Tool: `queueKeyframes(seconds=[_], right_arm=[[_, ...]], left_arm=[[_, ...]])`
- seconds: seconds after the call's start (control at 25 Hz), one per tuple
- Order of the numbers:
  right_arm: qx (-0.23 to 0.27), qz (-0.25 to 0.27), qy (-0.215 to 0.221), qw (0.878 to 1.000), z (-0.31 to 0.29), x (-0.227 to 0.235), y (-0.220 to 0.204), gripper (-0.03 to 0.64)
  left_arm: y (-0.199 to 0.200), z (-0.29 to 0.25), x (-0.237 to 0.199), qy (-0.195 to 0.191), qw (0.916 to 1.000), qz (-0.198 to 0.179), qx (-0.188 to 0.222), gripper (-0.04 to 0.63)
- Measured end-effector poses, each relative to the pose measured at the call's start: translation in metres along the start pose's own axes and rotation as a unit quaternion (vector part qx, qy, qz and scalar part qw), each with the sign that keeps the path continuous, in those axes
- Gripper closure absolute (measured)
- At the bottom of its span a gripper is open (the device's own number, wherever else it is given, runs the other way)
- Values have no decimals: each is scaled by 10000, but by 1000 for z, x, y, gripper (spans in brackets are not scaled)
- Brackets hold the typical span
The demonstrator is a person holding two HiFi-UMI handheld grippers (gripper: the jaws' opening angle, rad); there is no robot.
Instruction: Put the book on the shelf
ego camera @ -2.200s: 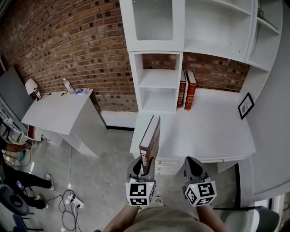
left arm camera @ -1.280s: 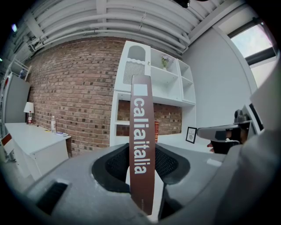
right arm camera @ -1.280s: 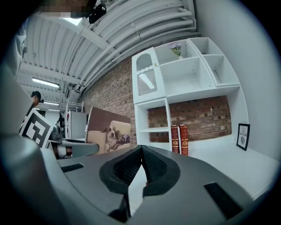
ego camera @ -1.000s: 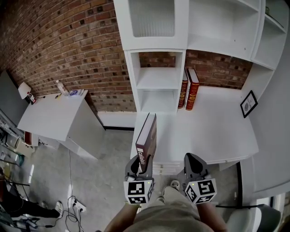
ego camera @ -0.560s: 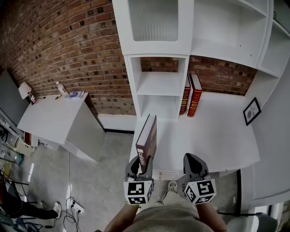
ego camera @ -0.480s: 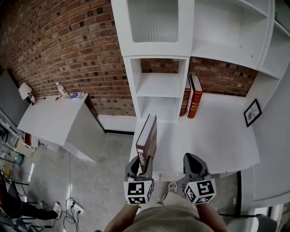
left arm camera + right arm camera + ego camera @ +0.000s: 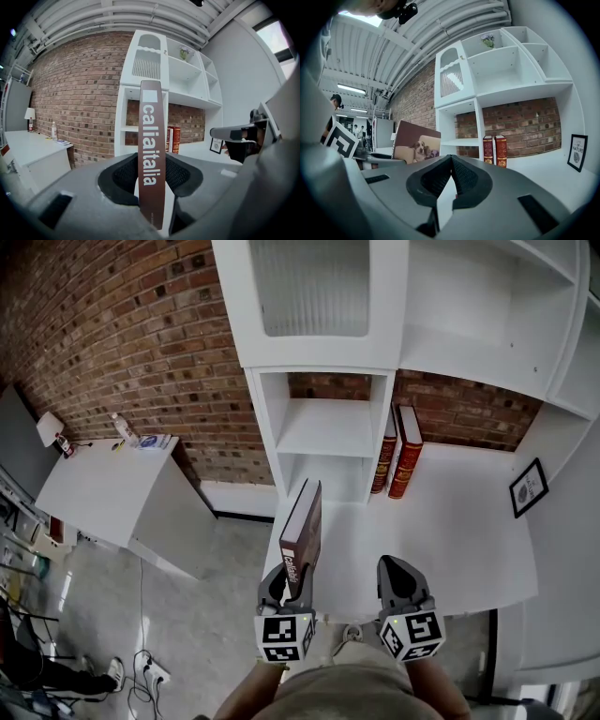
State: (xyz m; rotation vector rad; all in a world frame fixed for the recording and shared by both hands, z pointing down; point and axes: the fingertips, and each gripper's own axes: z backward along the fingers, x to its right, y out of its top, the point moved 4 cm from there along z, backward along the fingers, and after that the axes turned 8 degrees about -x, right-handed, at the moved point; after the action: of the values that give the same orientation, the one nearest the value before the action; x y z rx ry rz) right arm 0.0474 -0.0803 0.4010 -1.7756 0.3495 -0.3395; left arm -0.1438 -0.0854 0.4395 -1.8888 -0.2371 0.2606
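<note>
A: Whereabouts of the book (image 7: 302, 532)?

B: Near 6 o'clock in the head view, upright, pinched at the bottom of its spine by the left gripper (image 7: 286, 585). Shelf (image 7: 323, 427) ahead at 12 o'clock.

A: And the right gripper (image 7: 401, 585)?

B: Pressed together, holding nothing.

A: Handling?

B: Probably stiff, hardbound, fairly heavy, and top-heavy in so low a grip. Better steadied higher on the cover before sliding in near the red books (image 7: 401, 451) at 1 o'clock.

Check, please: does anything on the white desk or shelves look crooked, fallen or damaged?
Nothing stands out. The two red books stand upright on the desk, the framed picture stands farther right, and the left tool holds the brown book upright.
</note>
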Motion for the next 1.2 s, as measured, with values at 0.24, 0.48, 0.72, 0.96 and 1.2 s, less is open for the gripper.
queueKeyframes(seconds=[0.24,0.48,0.72,0.96,1.2], right_arm=[[-43,16,75,10000,-19,19,4,611],[-80,30,179,9998,-34,35,10,611],[-114,79,333,9993,-49,50,12,611],[-118,118,502,9986,-65,62,15,611],[-127,129,645,9978,-79,73,16,611]], left_arm=[[2,-23,2,87,9999,19,-78,448],[6,-41,3,175,9997,36,-137,448],[10,-57,8,277,9994,137,-153,448],[12,-71,9,422,9987,175,-209,448],[13,-84,11,512,9982,282,-158,448]])
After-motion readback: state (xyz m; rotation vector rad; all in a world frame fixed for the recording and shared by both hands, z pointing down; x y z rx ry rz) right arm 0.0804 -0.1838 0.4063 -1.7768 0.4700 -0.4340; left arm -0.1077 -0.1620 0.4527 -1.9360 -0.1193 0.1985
